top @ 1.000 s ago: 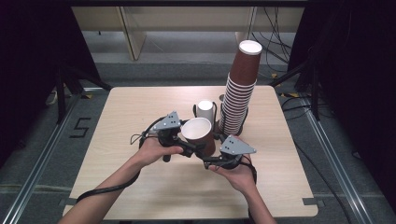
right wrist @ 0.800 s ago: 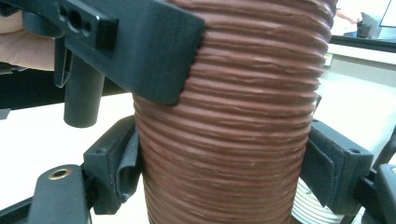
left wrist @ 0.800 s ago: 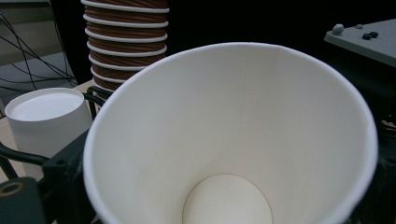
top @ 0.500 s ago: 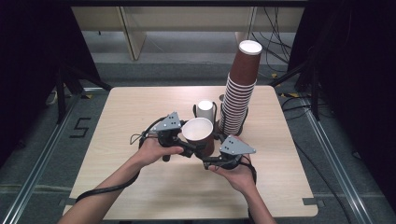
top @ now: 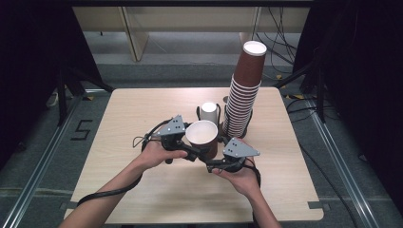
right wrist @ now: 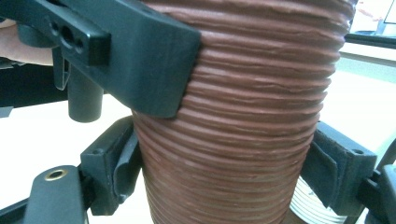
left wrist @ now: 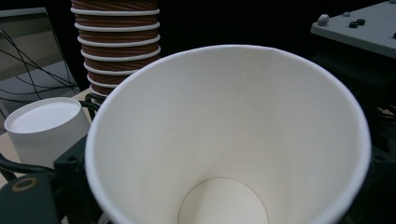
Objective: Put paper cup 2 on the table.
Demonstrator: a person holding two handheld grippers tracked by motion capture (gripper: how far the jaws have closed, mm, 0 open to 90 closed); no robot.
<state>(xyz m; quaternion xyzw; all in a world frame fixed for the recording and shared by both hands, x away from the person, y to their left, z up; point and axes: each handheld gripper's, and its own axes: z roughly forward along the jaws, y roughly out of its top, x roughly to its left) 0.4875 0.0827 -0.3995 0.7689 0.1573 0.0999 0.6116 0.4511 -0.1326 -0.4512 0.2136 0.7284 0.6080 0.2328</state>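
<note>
Cup (top: 202, 134) mid-desk, near tall stack (top: 243, 95) by far right edge | right gripper (top: 209, 156) clamps its ribbed body | left gripper (top: 192, 151) jaws just closed onto rim wall | likely separating nested cups

Surface: light wooden table (top: 119, 142) | 12 o'clock of centre: white upturned cup (top: 209, 113) | 1 o'clock: tall stack of brown cups (top: 243, 95), just beside it
</note>
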